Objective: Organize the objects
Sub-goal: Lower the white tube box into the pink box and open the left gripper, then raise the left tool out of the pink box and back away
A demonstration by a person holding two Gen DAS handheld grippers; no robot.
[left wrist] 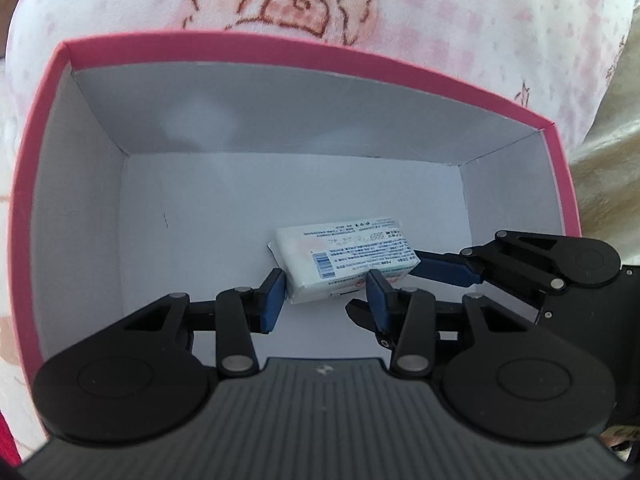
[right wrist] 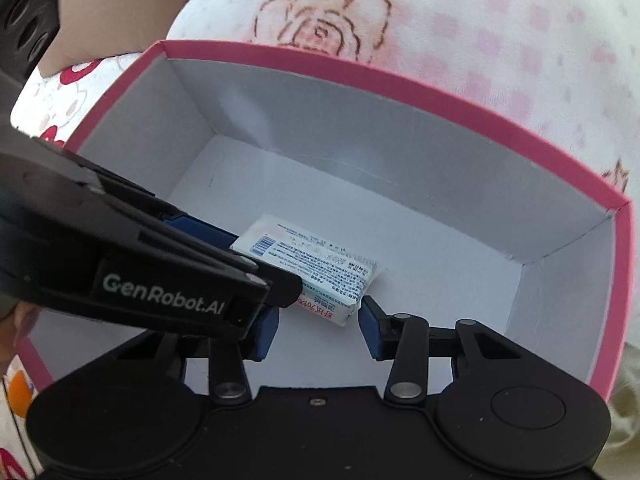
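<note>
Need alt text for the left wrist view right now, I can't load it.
The left gripper is shut on the near end of a white printed packet inside a pink box. The right gripper reaches in from the right, one blue finger against the packet's side. The box sits on a pink floral blanket.

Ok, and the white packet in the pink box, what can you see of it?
The white packet is a small flat rectangular pack in glossy wrap, printed with fine text, a blue barcode and red lettering along one edge. It lies on the floor of the pink box. The left gripper clamps one end; the right gripper straddles a corner, contact unclear.
</note>
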